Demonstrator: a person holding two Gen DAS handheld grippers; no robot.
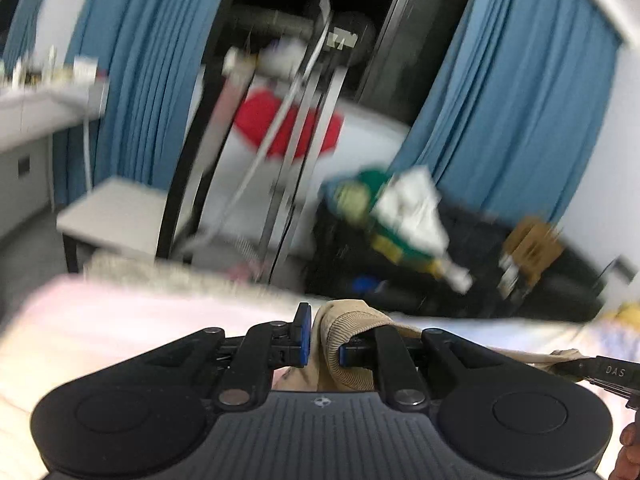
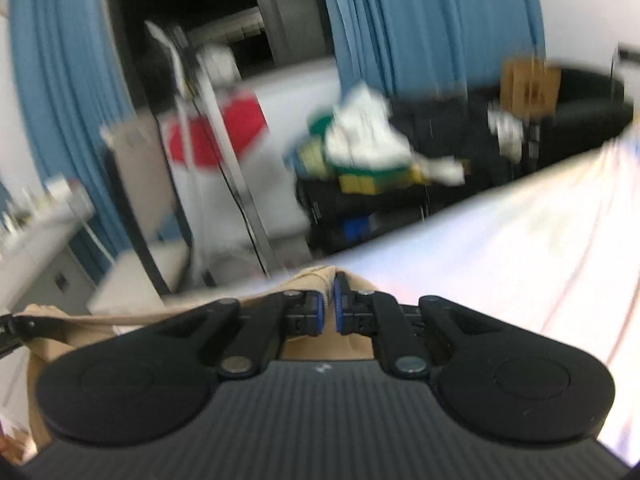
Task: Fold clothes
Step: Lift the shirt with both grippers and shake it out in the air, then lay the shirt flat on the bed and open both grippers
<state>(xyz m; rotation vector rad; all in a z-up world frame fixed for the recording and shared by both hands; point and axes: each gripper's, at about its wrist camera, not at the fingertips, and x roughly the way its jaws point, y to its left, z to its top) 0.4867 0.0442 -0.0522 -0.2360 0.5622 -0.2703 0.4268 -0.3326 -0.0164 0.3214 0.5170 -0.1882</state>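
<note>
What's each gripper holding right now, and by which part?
Both hold the same tan corduroy garment. The left gripper pinches a bunched fold at its edge; the right gripper is clamped on another edge. Which part of the garment cannot be told.

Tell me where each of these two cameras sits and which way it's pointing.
Left wrist: on the left gripper, facing forward along its fingers, which pinch the tan corduroy garment over the pale pink bedsheet; the right gripper's tip shows at the right edge.
Right wrist: on the right gripper, facing forward, shut on the same garment.
Shared: blue pleated curtains, red and white panel, the garment.
</note>
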